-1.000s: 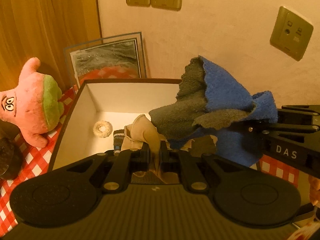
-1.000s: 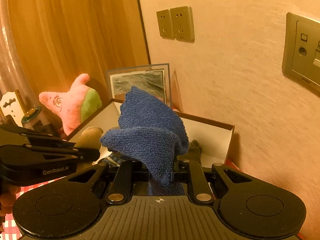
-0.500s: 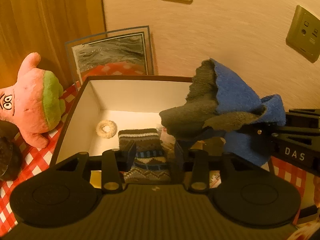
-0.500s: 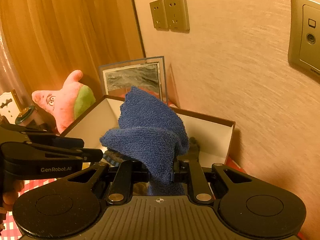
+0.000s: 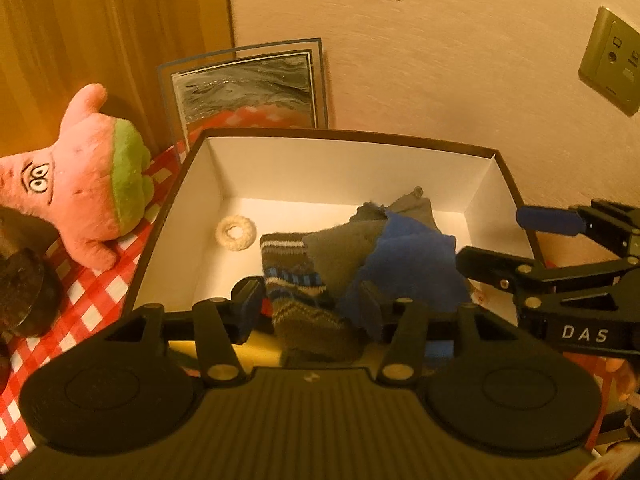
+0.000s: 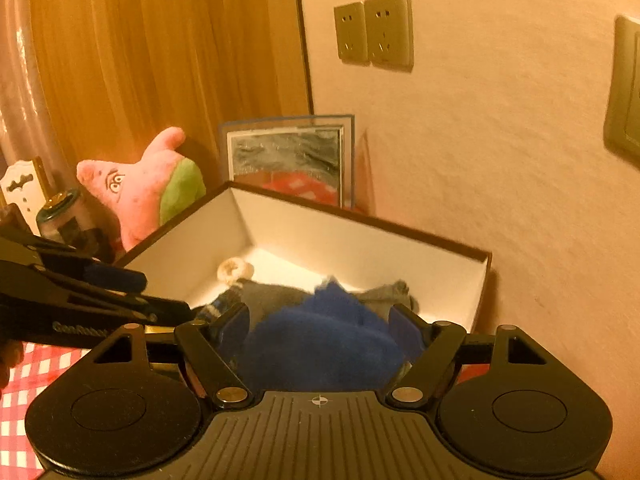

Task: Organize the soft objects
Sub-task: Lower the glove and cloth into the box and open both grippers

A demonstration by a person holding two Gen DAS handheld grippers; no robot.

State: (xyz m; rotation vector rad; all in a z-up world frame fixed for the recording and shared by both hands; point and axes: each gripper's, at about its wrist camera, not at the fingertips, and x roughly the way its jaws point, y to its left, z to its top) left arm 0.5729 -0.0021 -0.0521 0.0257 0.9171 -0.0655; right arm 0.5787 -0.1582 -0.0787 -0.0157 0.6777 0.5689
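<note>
A white-lined box with a dark rim point(image 5: 352, 136) point(image 6: 360, 220) stands against the wall. Inside lie a blue and grey towel point(image 5: 400, 264) point(image 6: 324, 336), a striped knit sock point(image 5: 296, 280) and a small cream ring point(image 5: 236, 232) point(image 6: 235, 270). My left gripper point(image 5: 308, 304) is open at the box's near edge, over the sock. My right gripper point(image 6: 320, 320) is open over the towel, which lies loose between its fingers; it also shows at the right in the left wrist view point(image 5: 520, 240).
A pink and green plush star point(image 5: 80, 184) point(image 6: 148, 188) lies left of the box on a red checked cloth point(image 5: 88, 292). A framed picture point(image 5: 248, 88) leans on the wall behind the box. A dark jar point(image 6: 68, 220) stands at far left.
My left gripper opened and let a beige item drop into the box. Then my right gripper opened and the blue towel fell into the box onto the sock.
</note>
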